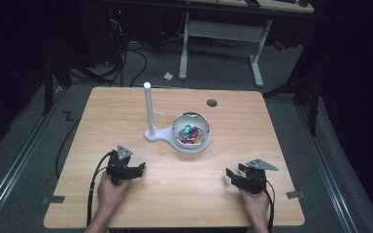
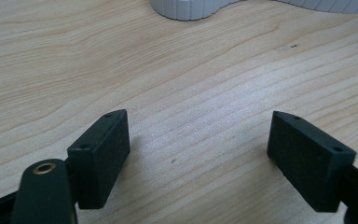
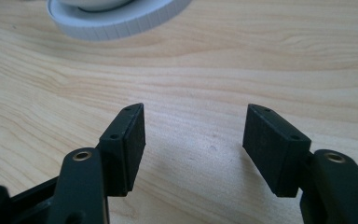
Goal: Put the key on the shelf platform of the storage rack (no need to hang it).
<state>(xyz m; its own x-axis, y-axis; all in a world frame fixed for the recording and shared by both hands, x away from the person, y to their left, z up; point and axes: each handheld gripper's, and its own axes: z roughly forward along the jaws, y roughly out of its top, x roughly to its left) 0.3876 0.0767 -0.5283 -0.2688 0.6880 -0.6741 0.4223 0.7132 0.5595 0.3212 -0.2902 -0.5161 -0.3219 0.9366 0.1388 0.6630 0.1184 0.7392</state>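
Note:
A white stand sits at the middle of the wooden table, with a tall upright post on its left and a bowl of several coloured clips on its right. My left gripper rests low at the near left, open, with bare wood between its pads. The stand's rim shows ahead of it. My right gripper rests at the near right, open too, nothing between its pads. The stand's round base lies ahead of it.
A round cable hole sits near the table's far edge. Grey tape marks lie at the front left and front right corners. A white desk frame stands on the floor behind.

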